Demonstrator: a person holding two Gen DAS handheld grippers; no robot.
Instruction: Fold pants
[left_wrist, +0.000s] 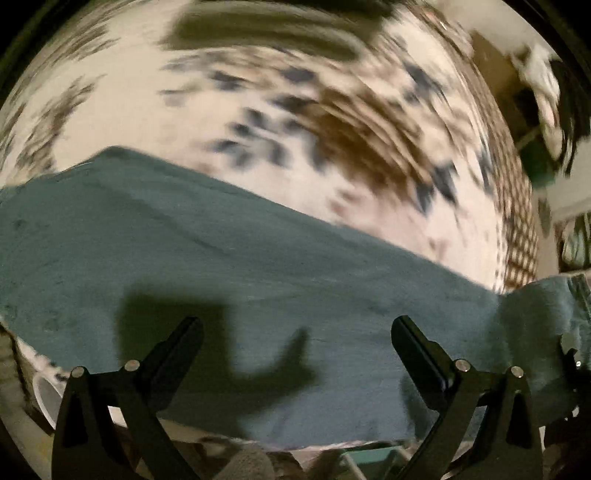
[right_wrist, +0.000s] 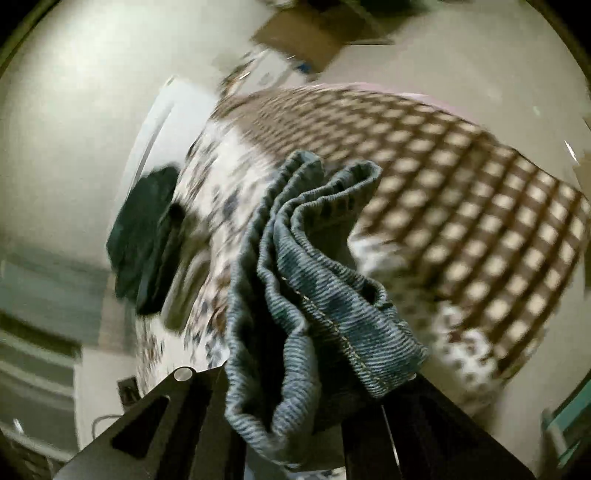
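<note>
Pictured mid-fold: blue denim pants (left_wrist: 258, 280) spread flat across a floral bedspread (left_wrist: 258, 92), long axis running from the left edge of the left wrist view down toward its lower right. Left gripper (left_wrist: 295, 347) hovering just above the fabric, jaws spread wide, nothing between them. Right gripper (right_wrist: 295, 398) clamped shut on a bunched, stitched hem (right_wrist: 317, 280) of the pants, lifted clear of a checked blanket (right_wrist: 461, 184). Best carried over in one smooth arc, grip kept firm, hem laid square onto the opposite end so edges meet. Worth pinning the flat part with the free gripper against dragging. Background blurred.
</note>
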